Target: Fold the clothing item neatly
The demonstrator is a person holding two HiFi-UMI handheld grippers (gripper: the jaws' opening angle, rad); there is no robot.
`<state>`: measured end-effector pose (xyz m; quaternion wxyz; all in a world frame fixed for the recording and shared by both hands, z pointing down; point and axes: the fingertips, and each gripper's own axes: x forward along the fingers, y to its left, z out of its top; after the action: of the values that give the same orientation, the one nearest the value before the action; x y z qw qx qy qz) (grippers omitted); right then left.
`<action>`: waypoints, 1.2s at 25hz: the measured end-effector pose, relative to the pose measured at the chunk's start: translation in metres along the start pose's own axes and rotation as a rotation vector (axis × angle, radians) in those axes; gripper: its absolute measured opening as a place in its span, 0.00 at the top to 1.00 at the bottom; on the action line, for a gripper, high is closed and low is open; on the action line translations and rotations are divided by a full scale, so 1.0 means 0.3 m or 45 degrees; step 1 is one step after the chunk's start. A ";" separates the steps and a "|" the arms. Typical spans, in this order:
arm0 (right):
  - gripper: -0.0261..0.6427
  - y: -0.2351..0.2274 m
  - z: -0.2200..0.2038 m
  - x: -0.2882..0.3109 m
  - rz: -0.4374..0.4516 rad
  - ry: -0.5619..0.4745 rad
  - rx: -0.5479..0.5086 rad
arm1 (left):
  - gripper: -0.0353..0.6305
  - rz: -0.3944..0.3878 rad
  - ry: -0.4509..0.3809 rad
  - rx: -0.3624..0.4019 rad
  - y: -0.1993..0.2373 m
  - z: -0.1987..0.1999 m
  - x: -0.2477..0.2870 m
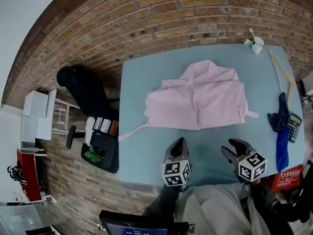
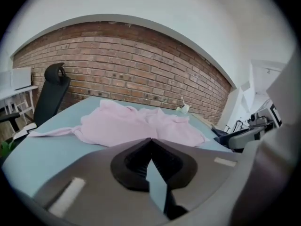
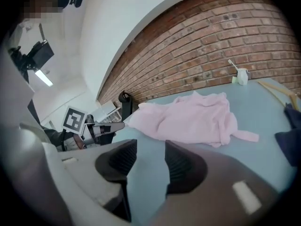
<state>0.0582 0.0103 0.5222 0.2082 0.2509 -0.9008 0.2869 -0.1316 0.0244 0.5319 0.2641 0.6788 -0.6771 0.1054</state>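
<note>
Pink garment (image 1: 203, 99), rumpled, partly folded

A red-brown brick wall (image 1: 146, 13) runs behind the far edge of the pale blue-green counter (image 1: 142, 146); a plain white surface (image 3: 117, 27) meets the brick above it; a black office chair (image 1: 83, 89) stands just off the counter's left side; further left of the counter sit a white shelf unit (image 1: 39, 114) and a red cabinet (image 1: 27, 177); the floor (image 1: 63, 180) beside the counter shows a brick-like pattern; a bright strip light (image 3: 43, 77) glows overhead.
</note>
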 end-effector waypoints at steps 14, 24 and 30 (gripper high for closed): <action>0.80 0.041 -0.077 -0.112 -0.116 -0.090 -0.100 | 0.94 -0.032 0.031 0.022 -0.168 -0.106 -0.098; 0.81 0.031 -0.154 -0.120 -0.136 -0.084 -0.083 | 0.94 -0.009 0.084 0.079 -0.186 -0.166 -0.101; 0.82 0.025 -0.158 -0.129 -0.146 -0.076 -0.088 | 0.94 -0.016 0.099 0.106 -0.207 -0.182 -0.102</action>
<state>0.0953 0.0579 0.5345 0.2060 0.3033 -0.9001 0.2354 -0.0612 0.0749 0.5490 0.2622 0.6889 -0.6570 0.1580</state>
